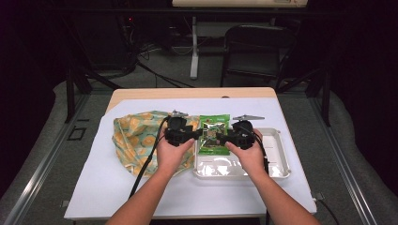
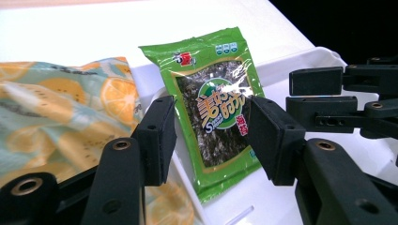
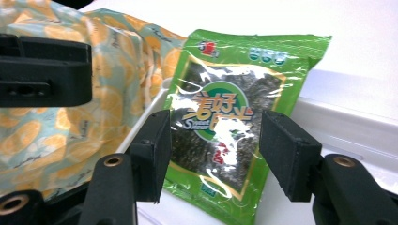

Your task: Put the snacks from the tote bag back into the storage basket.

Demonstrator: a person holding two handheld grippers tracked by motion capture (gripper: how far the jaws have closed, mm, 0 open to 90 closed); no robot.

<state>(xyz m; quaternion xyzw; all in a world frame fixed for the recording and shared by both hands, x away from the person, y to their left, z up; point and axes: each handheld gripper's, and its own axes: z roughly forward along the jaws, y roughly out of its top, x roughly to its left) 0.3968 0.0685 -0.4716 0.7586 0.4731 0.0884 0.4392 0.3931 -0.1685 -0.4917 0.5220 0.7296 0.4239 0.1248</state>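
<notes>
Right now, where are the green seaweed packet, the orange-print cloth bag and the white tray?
Green seaweed packet point(image 3: 225, 122): right gripper view, on its printed front label.
Orange-print cloth bag point(image 1: 136, 133): high view, on the middle of the fabric.
White tray point(image 1: 280, 157): high view, on its right rim.

Your forearms are coming in from the bottom edge and angling inward toward each other. Your left hand point(image 1: 170, 152) is gripping the left gripper point(image 1: 199, 134) from behind, jaws pointing right toward the other tool. Your right hand point(image 1: 251, 153) is holding the right gripper point(image 1: 219, 137) the same way, jaws pointing left. The two tips are sitting nearly nose to nose, just apart. Both sets of jaws are standing wide, pads pressing on nothing. Cables are trailing back beside each wrist.
</notes>
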